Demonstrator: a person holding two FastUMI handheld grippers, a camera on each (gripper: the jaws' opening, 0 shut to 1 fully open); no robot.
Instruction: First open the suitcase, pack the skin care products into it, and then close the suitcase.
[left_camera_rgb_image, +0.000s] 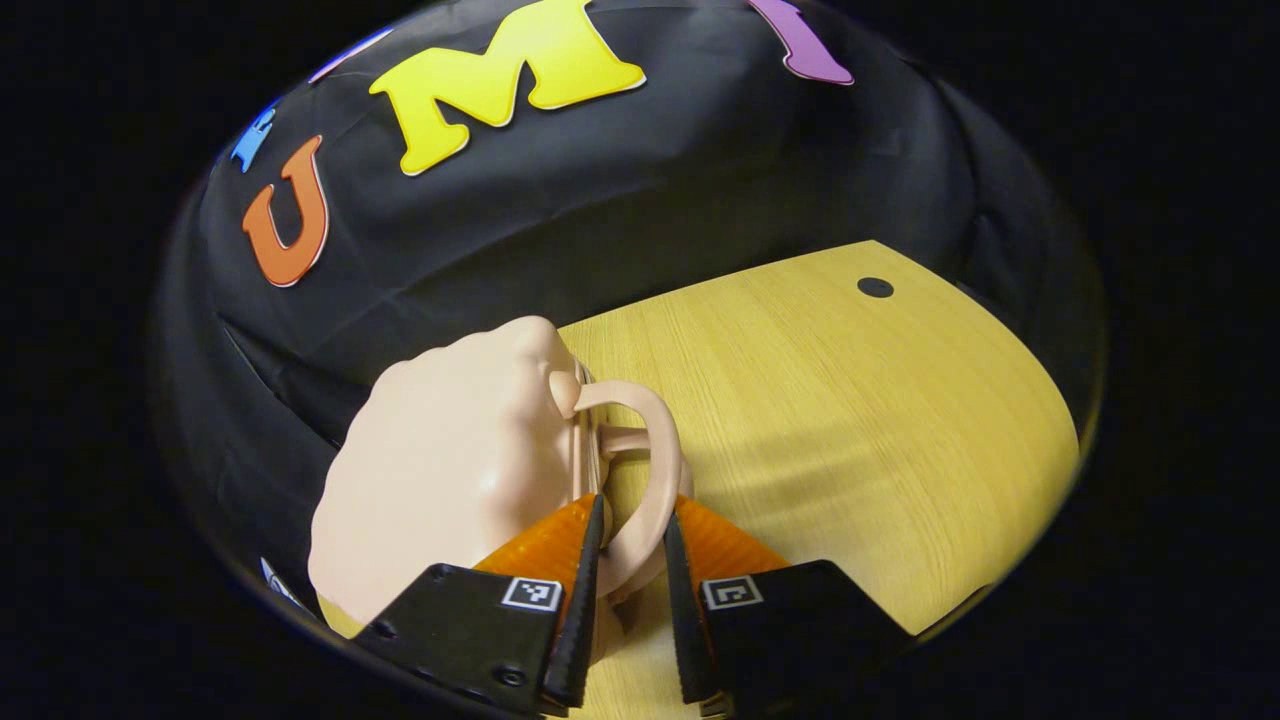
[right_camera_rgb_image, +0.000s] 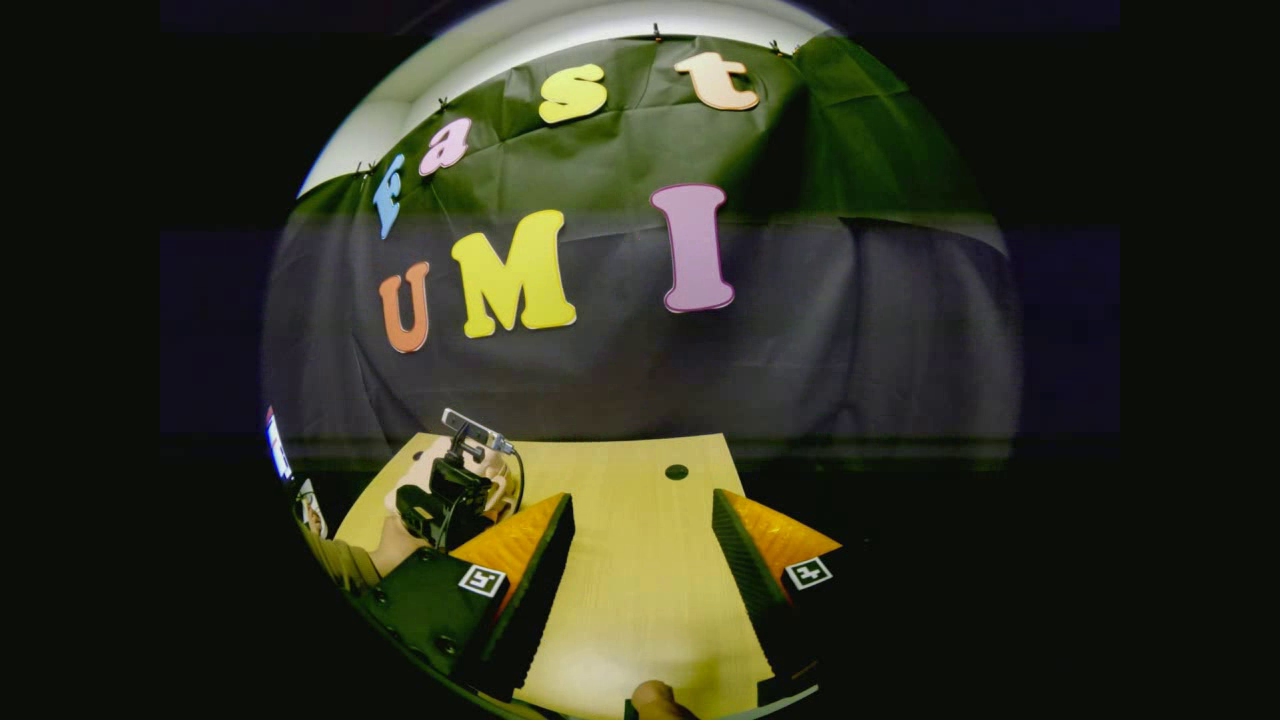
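Suitcase, pale pink rounded plastic (left_camera_rgb_image: 450, 470), cut off low, my left gripper (left_camera_rgb_image: 630, 560) nipping its looped handle (left_camera_rgb_image: 655, 470), right gripper (right_camera_rgb_image: 640, 545) wide, empty over light wooden table (right_camera_rgb_image: 630, 590).

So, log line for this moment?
left gripper: shut on suitcase handle | right gripper: open above table | suitcase: closed

Dim, fisheye-warped views; overhead glare on pale tabletop (right_camera_rgb_image: 640, 600).

Black cloth wall (right_camera_rgb_image: 820, 330) behind pale wooden table (left_camera_rgb_image: 850, 400)
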